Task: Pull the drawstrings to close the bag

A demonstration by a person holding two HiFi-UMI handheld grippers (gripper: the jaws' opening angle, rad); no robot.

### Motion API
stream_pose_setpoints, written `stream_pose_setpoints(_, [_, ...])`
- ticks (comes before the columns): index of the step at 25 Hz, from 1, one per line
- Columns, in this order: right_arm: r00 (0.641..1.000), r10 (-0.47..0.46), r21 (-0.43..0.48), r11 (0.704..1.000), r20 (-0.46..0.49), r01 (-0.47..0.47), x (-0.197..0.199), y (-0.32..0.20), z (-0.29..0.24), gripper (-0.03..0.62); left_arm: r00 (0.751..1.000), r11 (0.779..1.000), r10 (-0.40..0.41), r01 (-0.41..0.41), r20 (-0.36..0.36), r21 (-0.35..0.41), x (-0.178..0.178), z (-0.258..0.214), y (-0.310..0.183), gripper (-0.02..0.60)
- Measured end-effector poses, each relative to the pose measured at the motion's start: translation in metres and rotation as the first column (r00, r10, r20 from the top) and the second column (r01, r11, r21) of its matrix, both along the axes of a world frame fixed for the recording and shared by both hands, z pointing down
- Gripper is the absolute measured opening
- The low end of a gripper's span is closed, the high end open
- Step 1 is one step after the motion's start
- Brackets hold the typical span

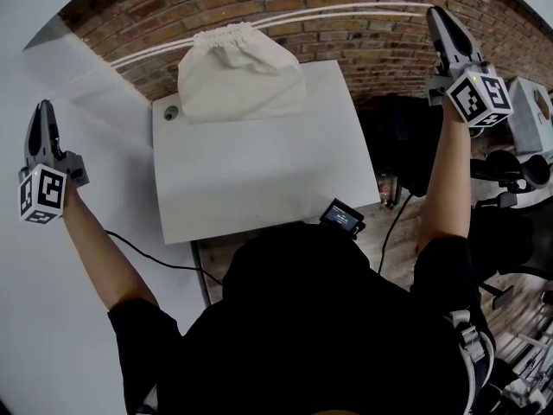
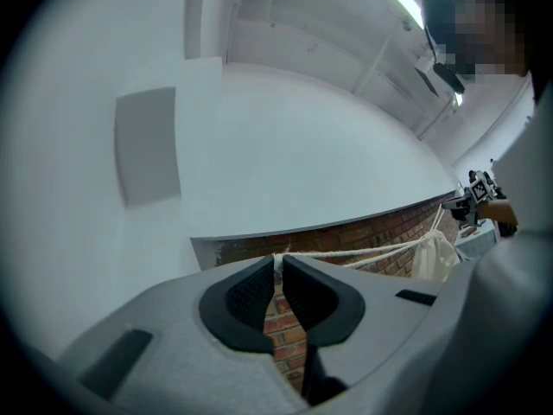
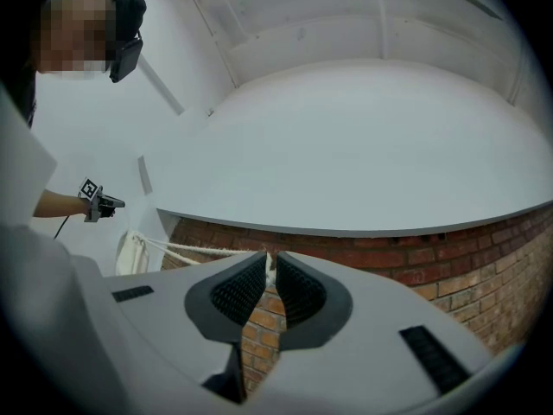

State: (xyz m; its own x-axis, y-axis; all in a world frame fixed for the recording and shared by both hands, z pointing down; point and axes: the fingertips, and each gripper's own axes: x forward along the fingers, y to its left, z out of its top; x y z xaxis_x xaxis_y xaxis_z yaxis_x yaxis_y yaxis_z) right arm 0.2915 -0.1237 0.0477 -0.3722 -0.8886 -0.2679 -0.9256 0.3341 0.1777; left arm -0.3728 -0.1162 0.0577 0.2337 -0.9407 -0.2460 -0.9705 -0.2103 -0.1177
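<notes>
Drawstrings (image 2: 333, 252) between jaws, gripper views only

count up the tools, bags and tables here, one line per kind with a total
tools: 2, the left tool and the right tool, each shut on a drawstring
bags: 1, the white bag
tables: 1, the white table
total: 4
</notes>
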Motion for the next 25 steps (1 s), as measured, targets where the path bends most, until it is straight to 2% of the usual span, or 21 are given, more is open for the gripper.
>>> stream_pose_setpoints(4, [1.000,-0.009,-0.010,1.000,-0.005,0.009,0.009,0.003,0.005,0.041,0.998,0.999,0.042,-0.042,-0.054,-0.011,0.005,0.008,0.007,0.040])
stream_pose_setpoints(18, [0.998,-0.058,-0.031,0.998,0.002,0.058,0.037,0.010,0.025,0.041,1.000,0.999,-0.006,0.007,0.028,-0.047,0.036,0.017,0.035,0.040])
stream_pose_setpoints(25, [0.997,-0.081,-0.054,0.995,0.005,0.081,0.036,0.006,0.038,0.041,0.999,0.997,-0.027,0.029,0.029,-0.065,0.035,0.018,0.048,0.040])
